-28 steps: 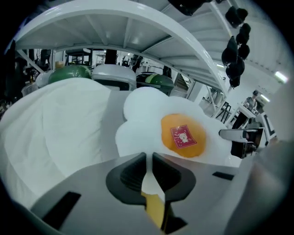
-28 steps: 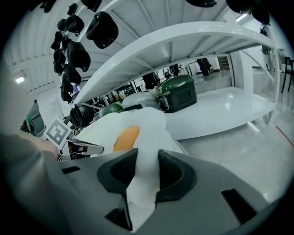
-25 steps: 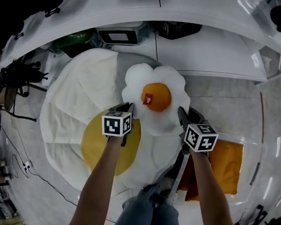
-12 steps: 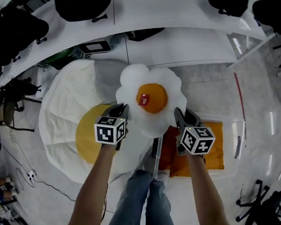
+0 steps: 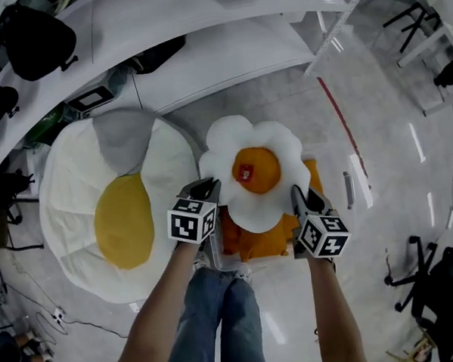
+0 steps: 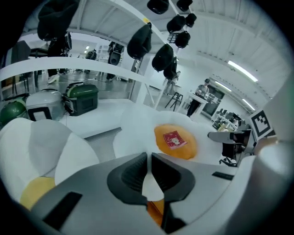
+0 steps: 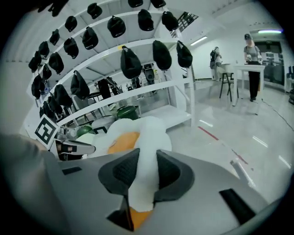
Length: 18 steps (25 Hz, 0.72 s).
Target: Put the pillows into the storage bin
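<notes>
I carry the egg pillow (image 5: 252, 171) with the left gripper (image 5: 204, 187) and right gripper (image 5: 298, 195) each clamped on opposite white edges, spreading it flat over the bin (image 5: 348, 191), where an orange pillow (image 5: 252, 239) lies.

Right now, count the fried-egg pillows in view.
2. The small egg pillow hangs in the left gripper and right gripper; the large egg pillow lies on the floor. Others may be hidden.

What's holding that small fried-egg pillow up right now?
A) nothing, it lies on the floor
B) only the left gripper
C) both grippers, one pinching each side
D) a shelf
C: the left gripper and the right gripper each clamp the white edge of the small pillow.
</notes>
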Each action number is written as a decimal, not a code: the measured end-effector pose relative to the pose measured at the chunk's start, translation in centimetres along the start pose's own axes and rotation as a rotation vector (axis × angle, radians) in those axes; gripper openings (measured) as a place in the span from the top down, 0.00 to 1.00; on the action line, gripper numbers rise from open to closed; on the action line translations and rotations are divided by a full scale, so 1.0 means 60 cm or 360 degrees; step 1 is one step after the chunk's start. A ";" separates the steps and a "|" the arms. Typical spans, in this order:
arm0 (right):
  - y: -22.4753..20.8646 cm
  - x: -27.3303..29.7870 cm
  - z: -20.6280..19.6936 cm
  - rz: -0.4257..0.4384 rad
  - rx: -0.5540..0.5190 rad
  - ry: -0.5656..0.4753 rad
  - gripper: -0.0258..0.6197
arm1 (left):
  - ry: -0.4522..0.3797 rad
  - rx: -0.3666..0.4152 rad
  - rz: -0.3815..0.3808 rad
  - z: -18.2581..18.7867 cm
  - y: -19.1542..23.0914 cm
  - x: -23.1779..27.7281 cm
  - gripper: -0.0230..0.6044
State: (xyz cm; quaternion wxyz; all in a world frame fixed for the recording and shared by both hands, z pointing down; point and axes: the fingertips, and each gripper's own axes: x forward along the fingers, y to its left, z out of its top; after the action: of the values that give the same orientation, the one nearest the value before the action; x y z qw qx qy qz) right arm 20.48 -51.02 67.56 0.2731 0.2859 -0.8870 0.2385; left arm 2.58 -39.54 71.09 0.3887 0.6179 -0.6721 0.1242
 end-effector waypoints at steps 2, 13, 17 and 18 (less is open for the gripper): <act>-0.054 -0.034 -0.025 -0.0071 0.0036 0.0001 0.82 | 0.0033 0.0045 -0.0063 -0.013 -0.057 0.027 0.90; -0.250 -0.130 -0.199 -0.0372 0.0148 0.0154 0.75 | 0.0286 0.0204 -0.0250 -0.157 -0.251 0.142 0.89; -0.272 -0.120 -0.259 -0.0449 0.0166 0.0314 0.64 | 0.0477 0.0305 -0.0215 -0.229 -0.239 0.170 0.86; -0.272 -0.118 -0.269 -0.0463 0.0149 0.0340 0.64 | 0.0524 0.0314 -0.0190 -0.245 -0.230 0.173 0.84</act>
State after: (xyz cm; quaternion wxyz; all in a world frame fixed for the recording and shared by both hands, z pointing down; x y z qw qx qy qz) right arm 41.36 -50.77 79.42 0.3837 0.3967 -0.7902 0.2665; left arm 21.49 -40.47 83.58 0.4376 0.6630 -0.5463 0.2656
